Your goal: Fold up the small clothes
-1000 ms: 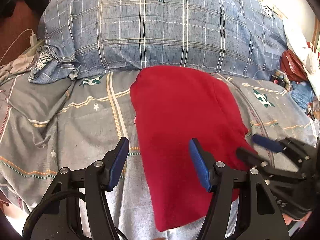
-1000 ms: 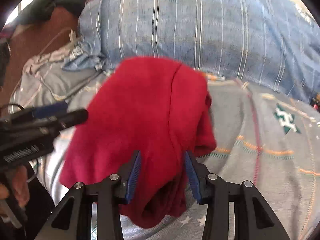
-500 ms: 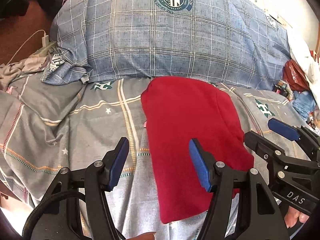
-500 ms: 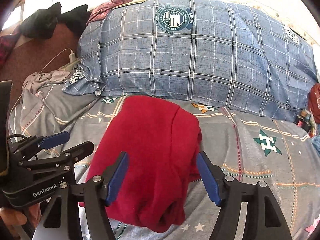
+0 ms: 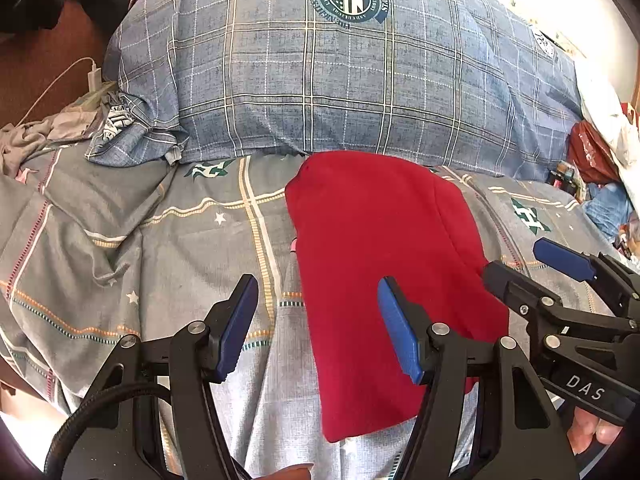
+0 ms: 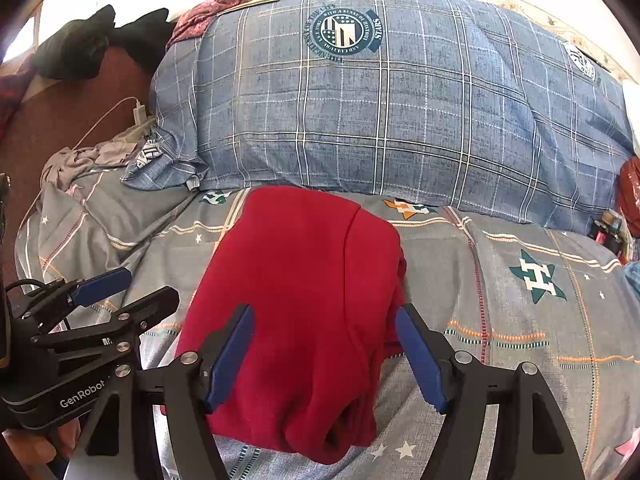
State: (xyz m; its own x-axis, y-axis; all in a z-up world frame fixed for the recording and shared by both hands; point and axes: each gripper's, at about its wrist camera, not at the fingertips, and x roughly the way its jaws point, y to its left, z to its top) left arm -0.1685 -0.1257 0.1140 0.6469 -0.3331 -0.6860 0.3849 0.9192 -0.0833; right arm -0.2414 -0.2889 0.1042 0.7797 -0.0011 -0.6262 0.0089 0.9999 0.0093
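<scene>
A red garment (image 5: 384, 248) lies folded in a long narrow bundle on the grey patterned bedsheet (image 5: 160, 248); it also shows in the right wrist view (image 6: 304, 304). My left gripper (image 5: 316, 324) is open and empty, held above the garment's near left edge. My right gripper (image 6: 326, 356) is open and empty, held above the garment's near end. Each gripper shows in the other's view: the right one at the right (image 5: 536, 272), the left one at the left (image 6: 120, 292). Neither touches the cloth.
A large blue plaid pillow (image 5: 352, 80) lies across the back of the bed, just behind the garment. A grey crumpled cloth (image 6: 80, 160) and a white charger cable (image 6: 120, 112) lie at the far left. Cluttered bags (image 5: 592, 152) sit at the right edge.
My right gripper opened and let go of the garment's near end, then pulled back. The garment settled flat on the bed. My left gripper also drew back a little.
</scene>
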